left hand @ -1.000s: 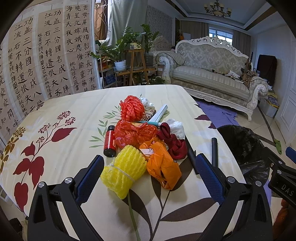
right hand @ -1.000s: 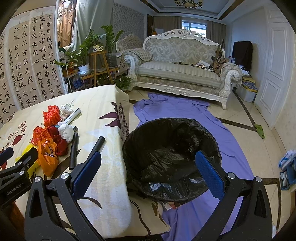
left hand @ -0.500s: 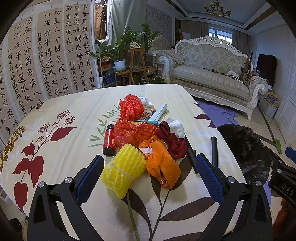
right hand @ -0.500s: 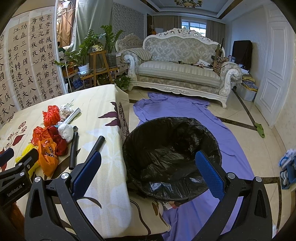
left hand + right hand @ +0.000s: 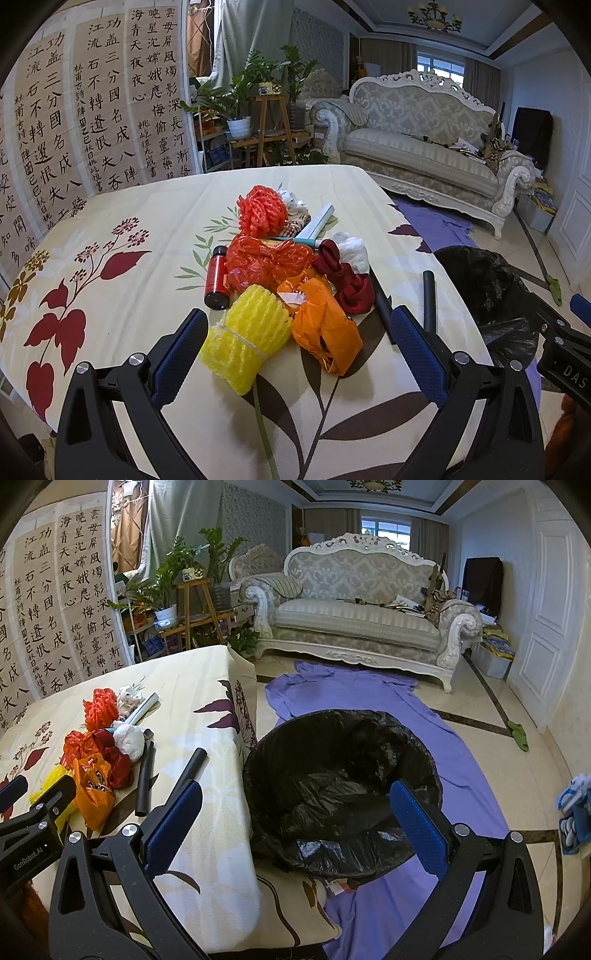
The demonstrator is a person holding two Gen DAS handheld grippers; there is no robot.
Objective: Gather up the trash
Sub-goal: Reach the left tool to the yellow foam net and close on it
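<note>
On a table draped in a cream floral-print cloth [image 5: 155, 221], a heap of trash lies in front of my left gripper [image 5: 299, 354], whose blue-padded jaws stand wide apart and hold nothing. Nearest the jaws sits a yellow foam-net sleeve tied with string [image 5: 245, 341], touching a crumpled orange plastic bag [image 5: 325, 328]. Behind them lie a small red bottle with a black cap [image 5: 217, 278] on its side, a crinkled red-orange plastic wrapper [image 5: 267, 260], a dark red knotted cloth [image 5: 345, 280], a wad of white tissue [image 5: 352, 251] and a ball of orange-red netting [image 5: 261, 211]. Two black tubes [image 5: 428, 299] rest to the right of the heap. My right gripper [image 5: 295, 827], jaws likewise spread and empty, hovers above a round bin lined with a black plastic bag [image 5: 343, 786], which stands on the floor just beside the table's edge, on a purple sheet [image 5: 369, 690]. An ornate white sofa [image 5: 362, 613] fills the background.
</note>
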